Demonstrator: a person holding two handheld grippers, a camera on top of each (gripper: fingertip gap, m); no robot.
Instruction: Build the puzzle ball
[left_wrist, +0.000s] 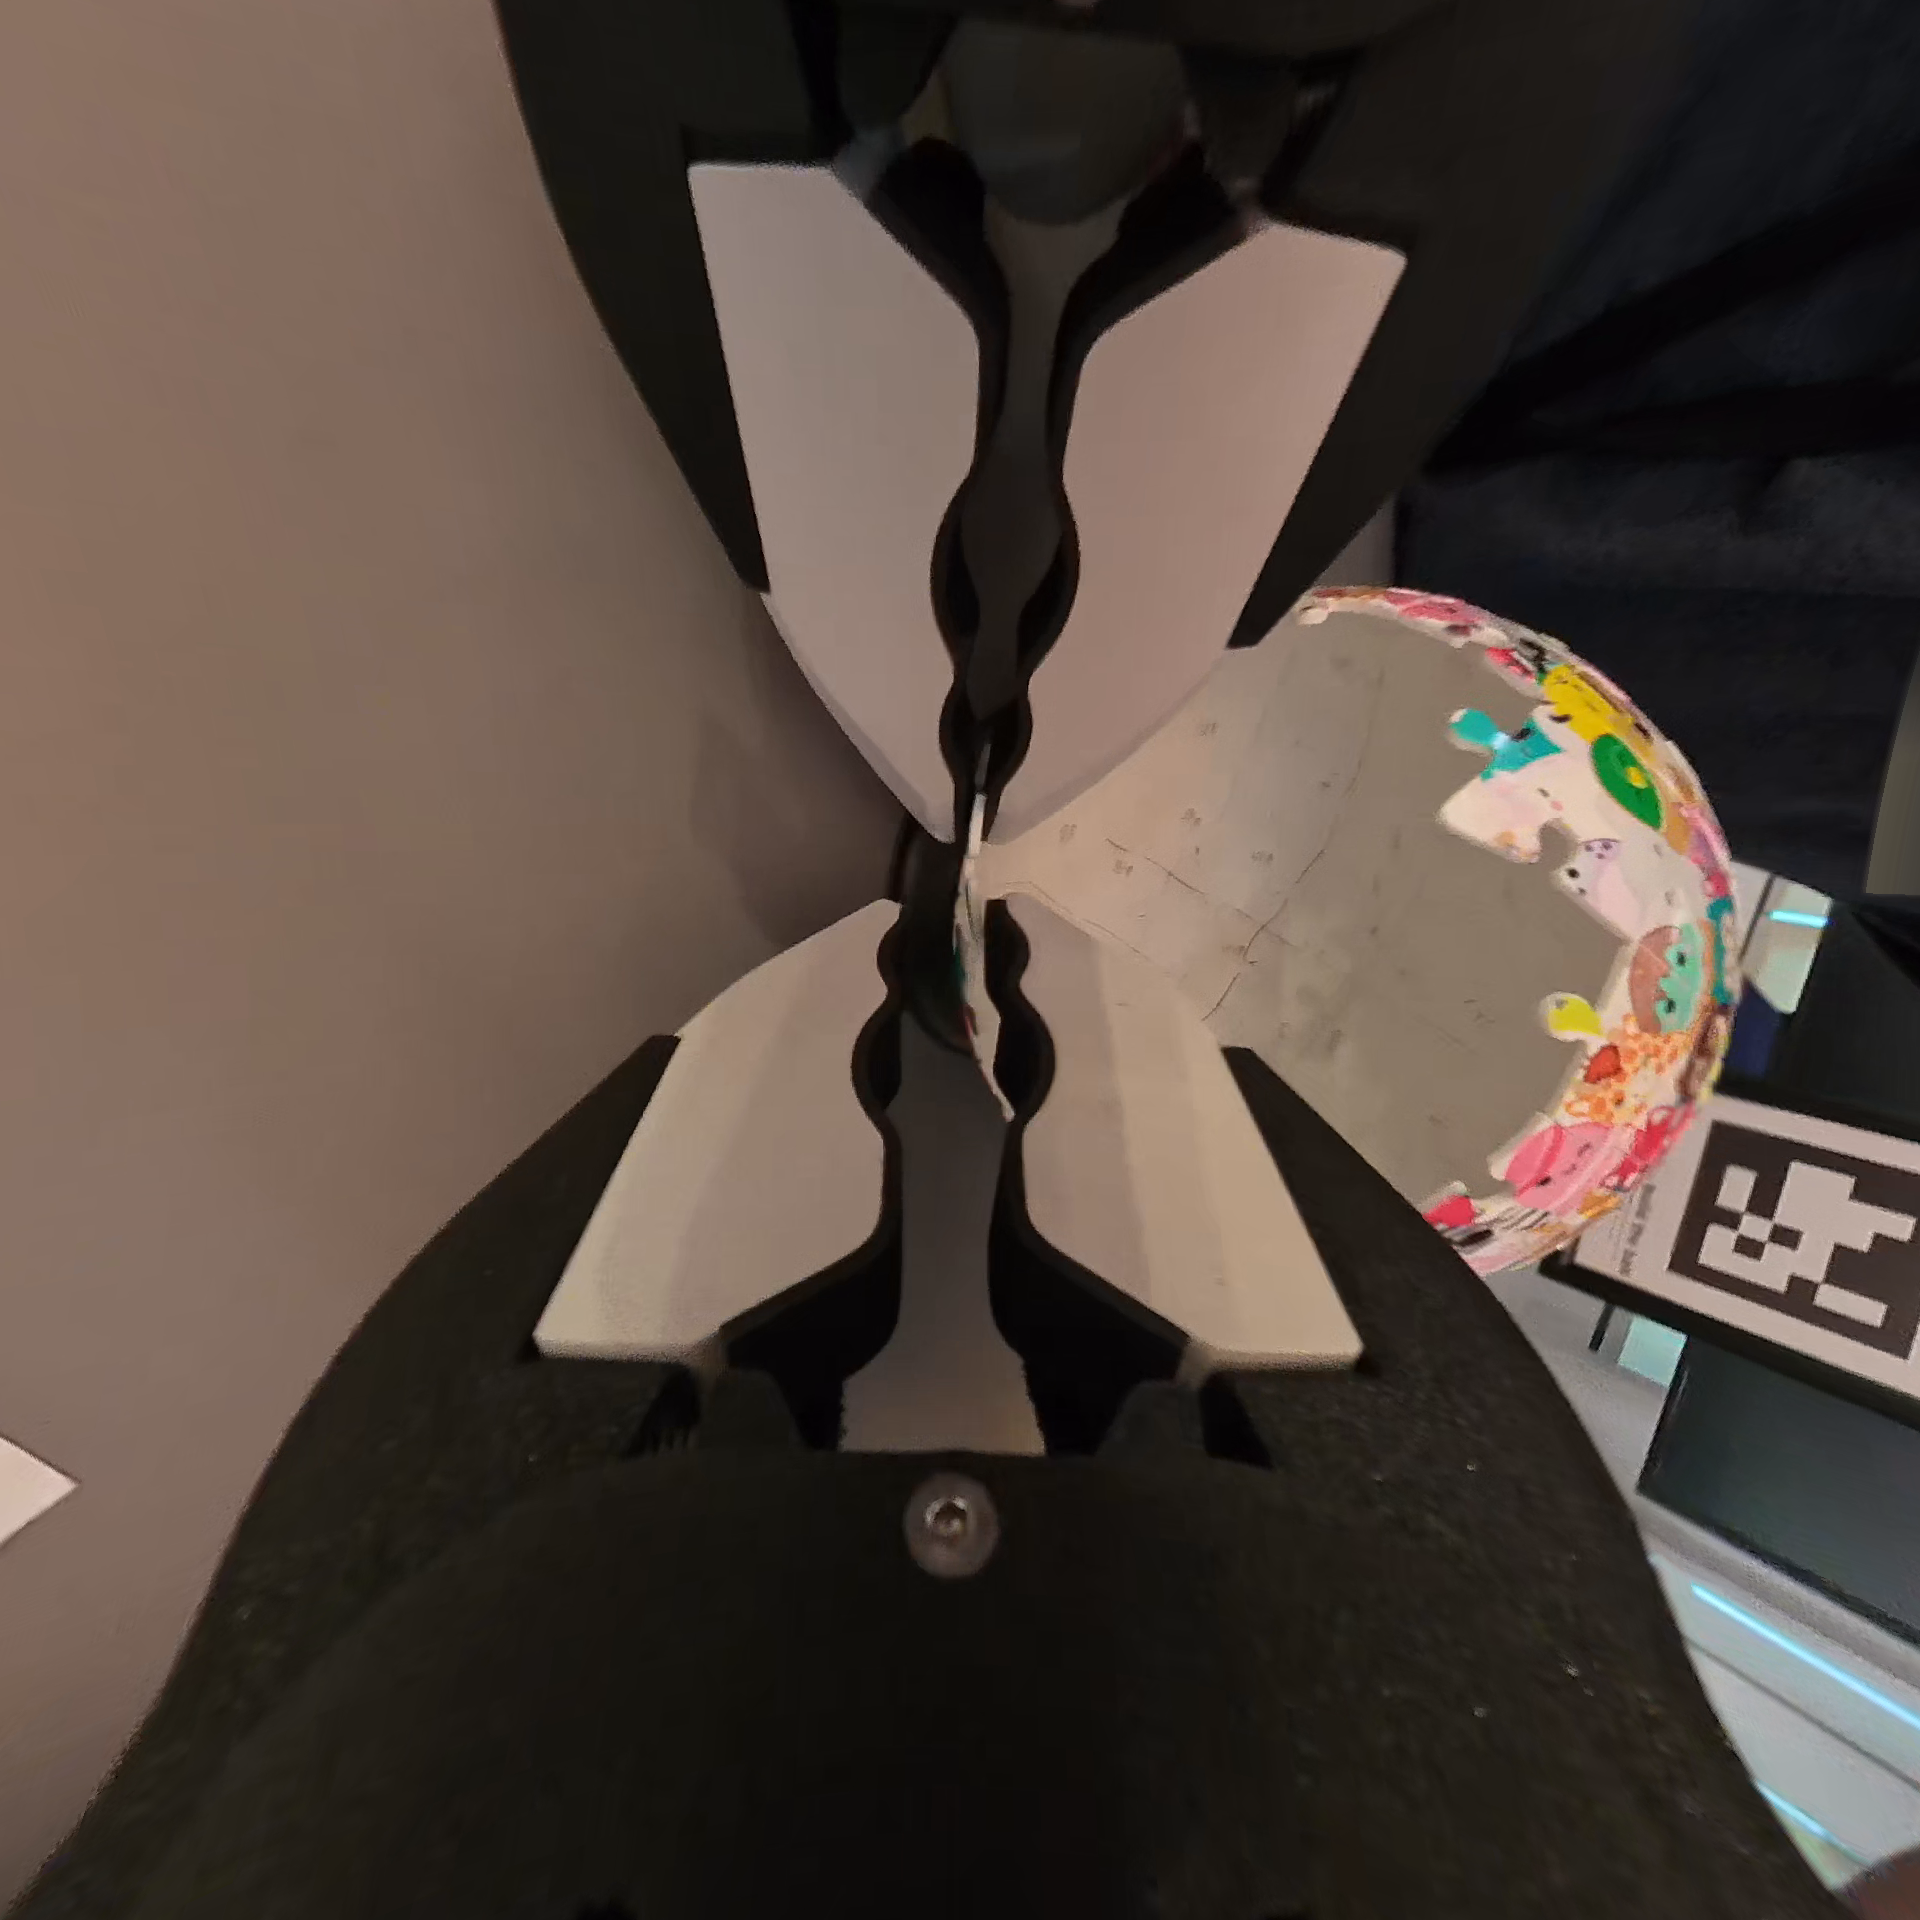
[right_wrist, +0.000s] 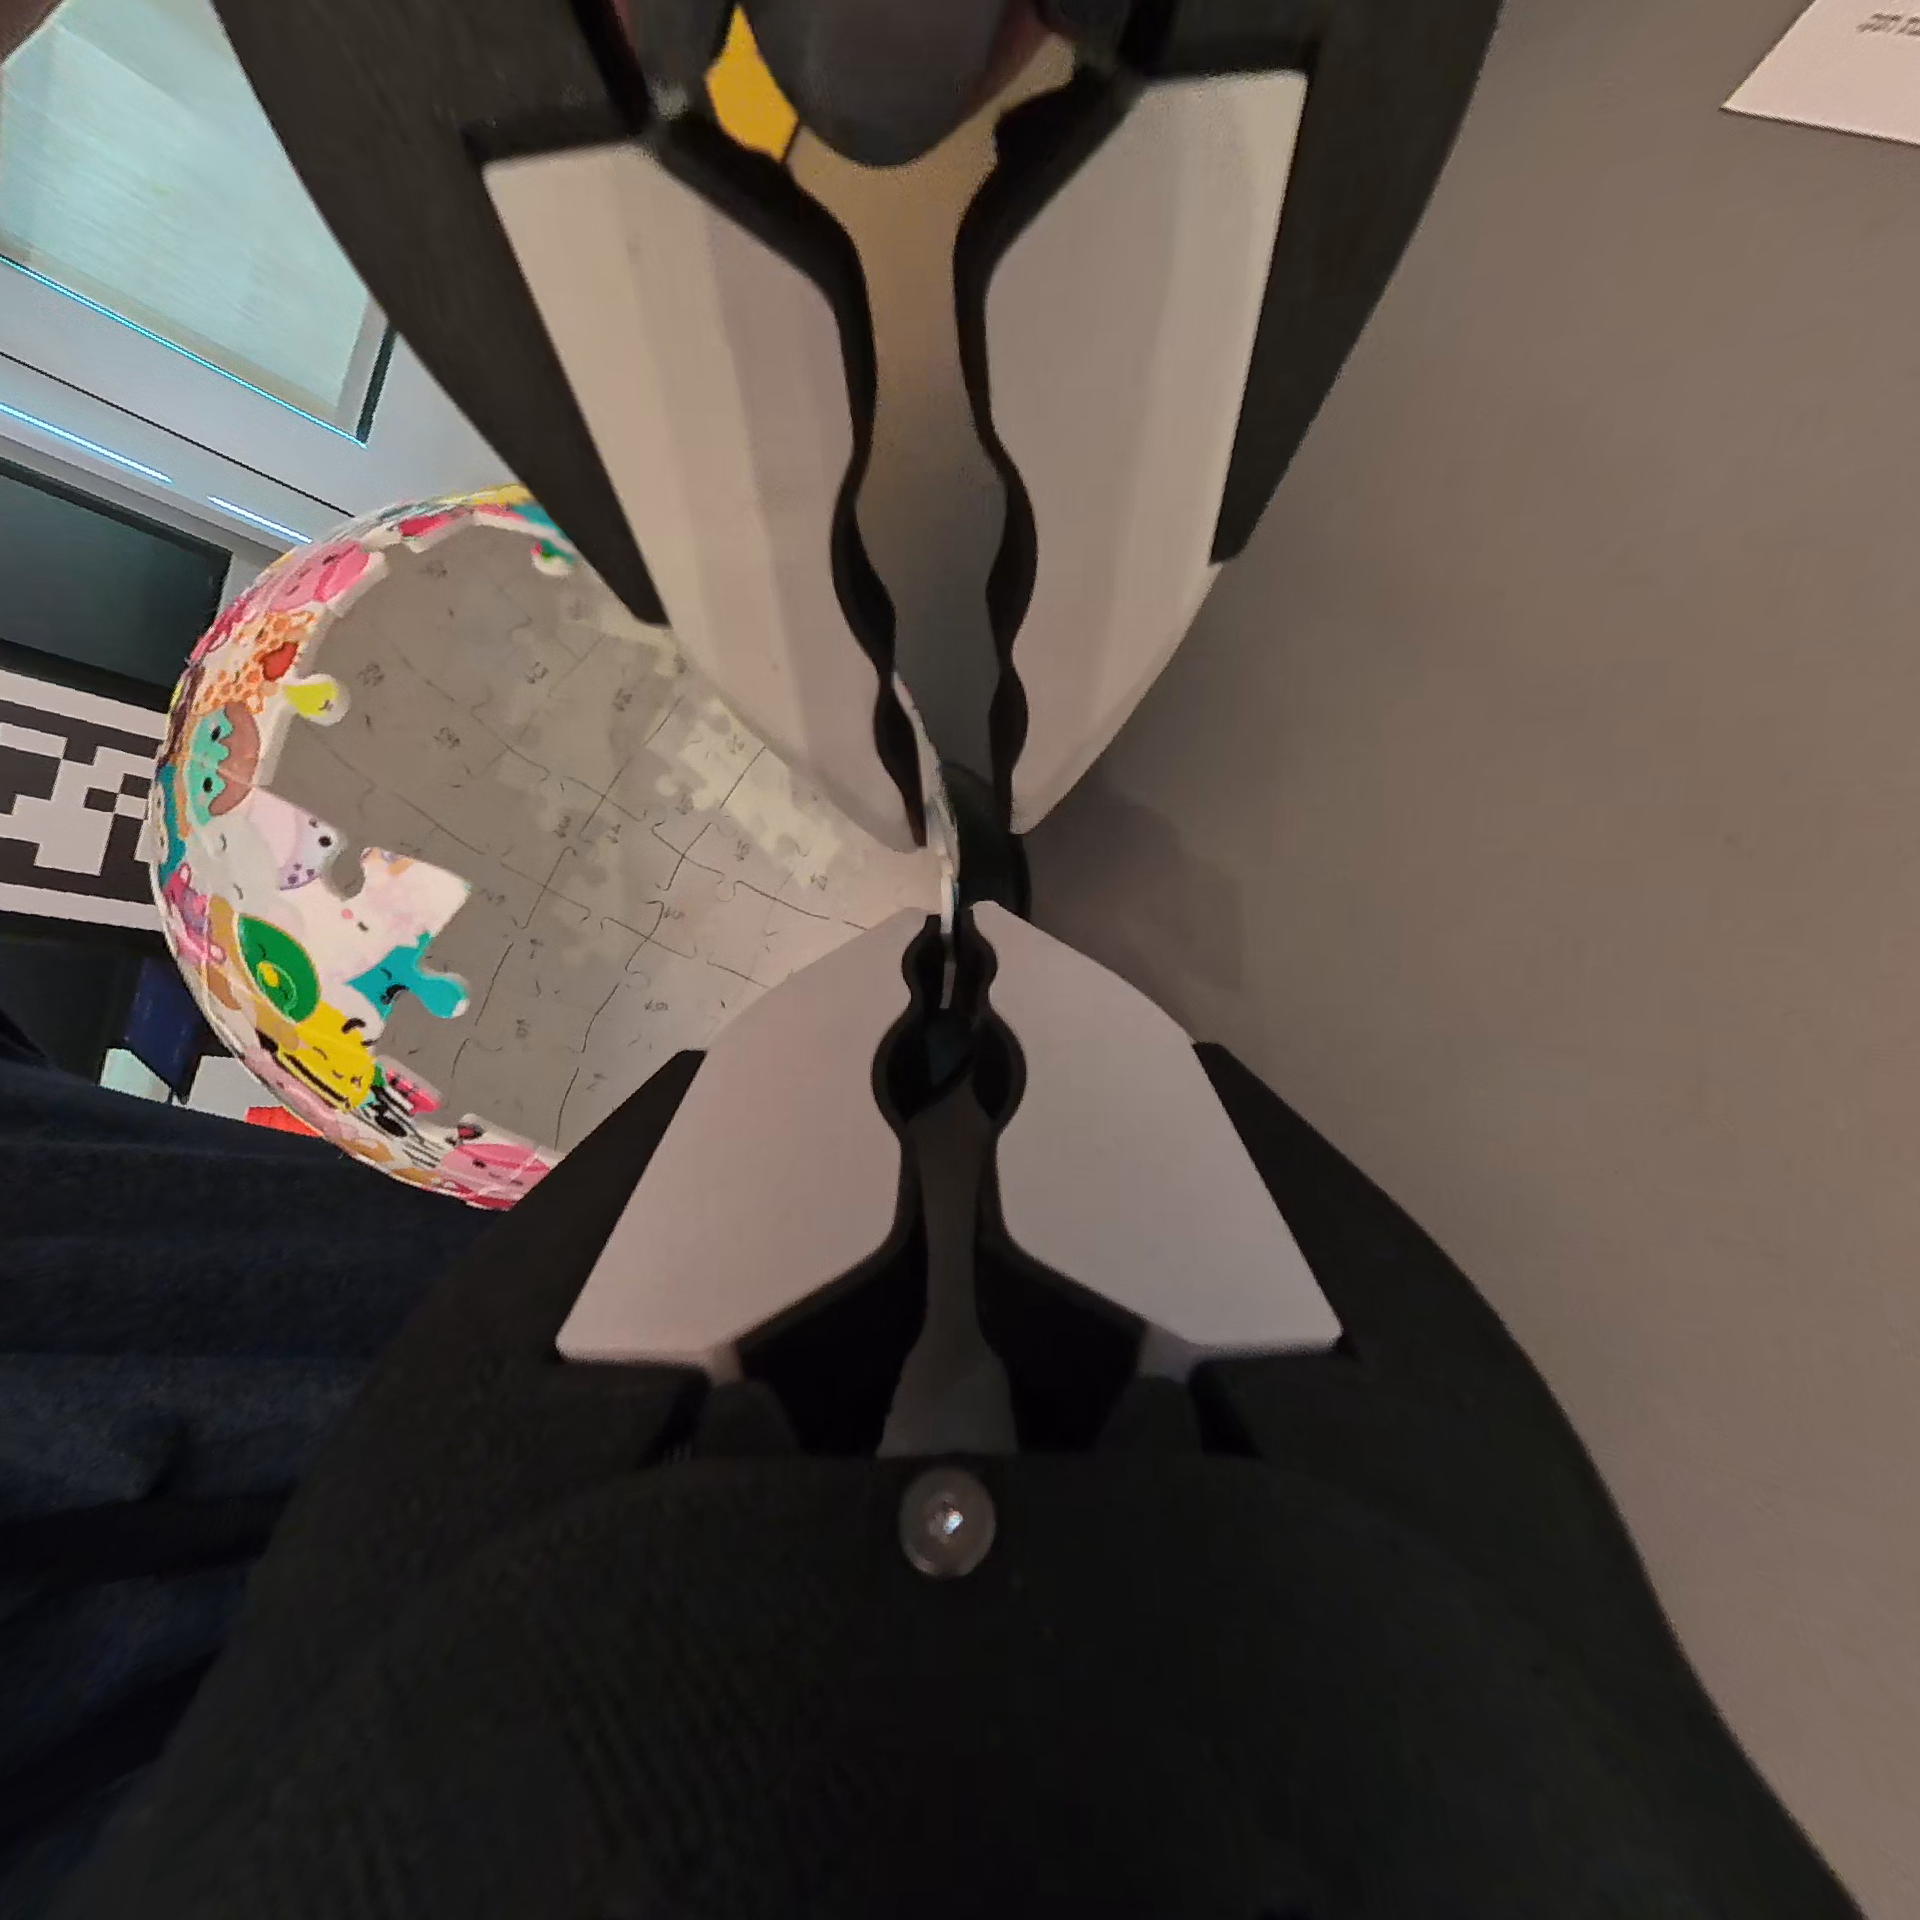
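The puzzle ball (left_wrist: 1299, 904) is a partly built shell, grey inside, with bright cartoon prints outside and a wide open gap. It also shows in the right wrist view (right_wrist: 540, 790). My left gripper (left_wrist: 951, 925) comes from below and is shut on the shell's rim. My right gripper (left_wrist: 982, 821) comes from above, tip to tip with it, and is shut on a thin white edge at the same rim. I cannot tell whether that edge is a loose piece. In the right wrist view my right gripper (right_wrist: 951, 925) is below and my left gripper (right_wrist: 961, 821) is above.
A grey tabletop (left_wrist: 312, 727) lies behind the grippers, with a white sheet (right_wrist: 1849, 73) on it. A black-and-white marker card (left_wrist: 1787, 1236) stands beyond the ball. Dark blue cloth (right_wrist: 156, 1351) fills the lower left of the right wrist view. My two grippers' fingertips are within a few centimetres of each other.
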